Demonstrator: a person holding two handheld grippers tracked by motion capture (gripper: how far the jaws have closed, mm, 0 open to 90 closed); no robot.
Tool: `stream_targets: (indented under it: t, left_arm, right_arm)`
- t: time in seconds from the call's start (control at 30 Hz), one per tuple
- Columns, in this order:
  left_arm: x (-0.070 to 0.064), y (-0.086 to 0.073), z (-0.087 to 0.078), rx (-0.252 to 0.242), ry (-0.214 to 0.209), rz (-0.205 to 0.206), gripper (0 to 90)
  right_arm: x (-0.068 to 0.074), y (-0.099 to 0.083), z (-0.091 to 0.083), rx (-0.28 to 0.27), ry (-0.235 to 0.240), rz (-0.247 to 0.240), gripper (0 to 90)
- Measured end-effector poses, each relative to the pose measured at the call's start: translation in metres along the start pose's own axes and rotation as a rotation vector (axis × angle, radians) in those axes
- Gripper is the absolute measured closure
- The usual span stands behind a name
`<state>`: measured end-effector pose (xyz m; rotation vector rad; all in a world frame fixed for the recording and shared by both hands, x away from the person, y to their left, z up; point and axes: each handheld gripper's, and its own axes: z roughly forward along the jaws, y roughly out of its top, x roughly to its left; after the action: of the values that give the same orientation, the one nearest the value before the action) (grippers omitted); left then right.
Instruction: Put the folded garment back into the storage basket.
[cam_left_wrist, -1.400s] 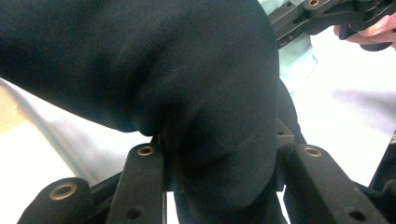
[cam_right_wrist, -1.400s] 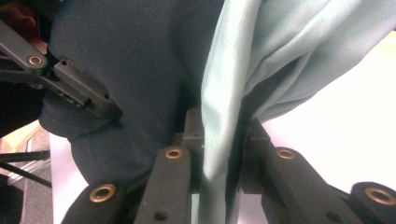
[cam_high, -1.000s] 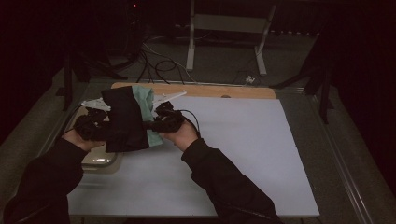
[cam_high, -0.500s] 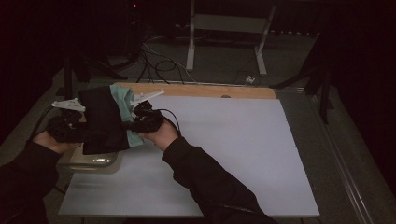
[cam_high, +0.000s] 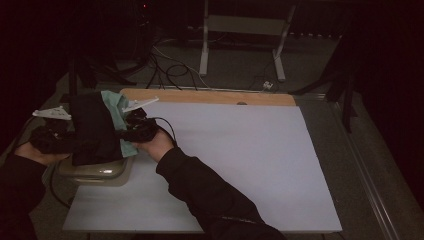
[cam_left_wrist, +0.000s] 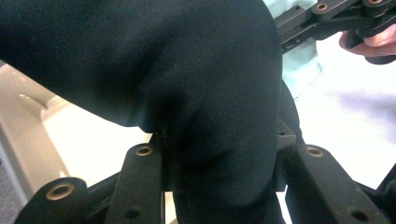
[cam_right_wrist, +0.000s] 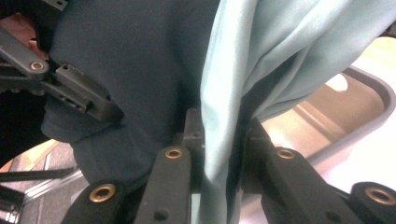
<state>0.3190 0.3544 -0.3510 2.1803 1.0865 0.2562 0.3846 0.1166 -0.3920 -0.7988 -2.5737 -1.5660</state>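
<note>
A black cloth (cam_high: 92, 131) and a pale green cloth (cam_high: 116, 102) hang together between my two grippers, above a beige tub (cam_high: 95, 171) at the table's left edge. My left gripper (cam_high: 50, 138) is shut on the black cloth (cam_left_wrist: 201, 84), which bulges between its jaws (cam_left_wrist: 219, 154). My right gripper (cam_high: 134, 131) is shut on a fold of the pale green cloth (cam_right_wrist: 280, 51), pinched between its jaws (cam_right_wrist: 222, 135), with the black cloth (cam_right_wrist: 140, 56) pressed alongside. The tub's rim (cam_right_wrist: 369, 88) lies just below the hanging cloths.
A white sheet (cam_high: 235, 160) covers the table, with a wooden strip (cam_high: 210, 96) along its far edge. Beyond it, cables (cam_high: 175, 70) and a metal stand (cam_high: 240, 25) sit on the dark floor. The tub overhangs the table's left side.
Both hands have carried the cloths to the left, from over the white sheet to over the tub. Both grippers have kept their hold.
</note>
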Motion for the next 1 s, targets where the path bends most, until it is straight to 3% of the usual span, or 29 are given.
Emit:
stream_targets:
  t: [0.13, 0.27, 0.57, 0.73, 1.0]
  left_arm:
    - [0.005, -0.003, -0.003, 0.001, 0.007, 0.004, 61.0]
    - [0.013, -0.008, -0.006, -0.010, 0.016, 0.033, 61.0]
    - [0.030, -0.016, -0.006, 0.021, 0.008, 0.065, 60.8]
    - [0.035, -0.019, 0.002, 0.038, 0.025, 0.082, 60.8]
    - [0.043, -0.028, 0.020, 0.044, 0.022, 0.114, 60.7]
  right_arm:
    - [0.005, 0.001, 0.008, -0.016, -0.019, 0.003, 77.6]
    - [0.009, 0.003, 0.015, -0.030, -0.033, 0.014, 77.6]
    - [0.017, -0.003, 0.035, -0.040, -0.059, 0.028, 77.6]
    - [0.016, -0.008, 0.045, -0.047, -0.072, 0.045, 77.6]
    - [0.008, -0.020, 0.059, -0.009, -0.105, 0.057, 77.5]
